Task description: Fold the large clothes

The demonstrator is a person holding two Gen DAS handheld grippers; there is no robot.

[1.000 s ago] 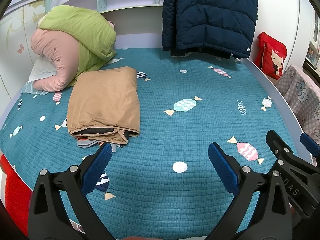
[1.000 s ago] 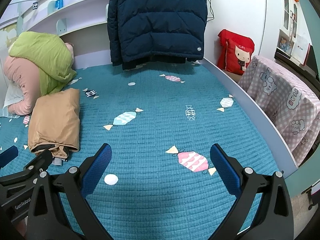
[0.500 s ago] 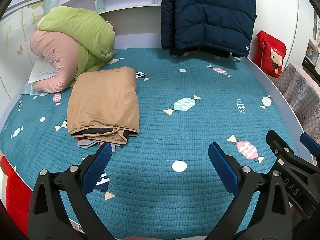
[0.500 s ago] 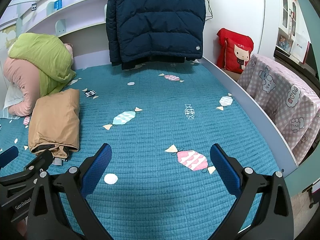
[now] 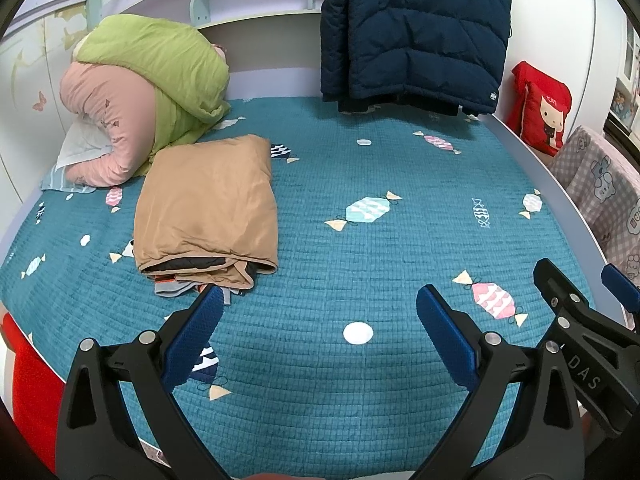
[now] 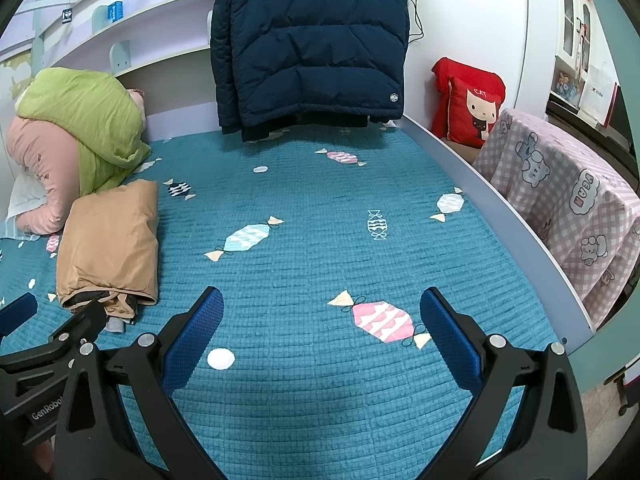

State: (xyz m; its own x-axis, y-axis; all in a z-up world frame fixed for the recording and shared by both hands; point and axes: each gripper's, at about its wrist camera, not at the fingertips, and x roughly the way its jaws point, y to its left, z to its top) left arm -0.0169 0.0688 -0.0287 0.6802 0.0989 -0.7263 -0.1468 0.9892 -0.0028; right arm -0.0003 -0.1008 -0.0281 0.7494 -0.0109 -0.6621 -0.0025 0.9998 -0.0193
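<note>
We hold the left hand-held gripper [image 5: 316, 320] and the right hand-held gripper [image 6: 322, 322] above a teal bed cover [image 6: 320, 264], both with jaws spread wide and empty. A folded tan garment [image 5: 208, 208] lies on the bed's left side. A navy puffer jacket [image 6: 310, 40] hangs at the far end.

Tan jacket [image 5: 206, 204] is folded into a chunky rectangle, lying flat on the left side of the teal bed cover [image 5: 360, 240], dark lining and a bit of grey peeking out at the near edge (not super tidy there). Navy puffer coat [image 5: 412, 32] hangs upright at the head of the bed, hem just reaching the cover.
</note>
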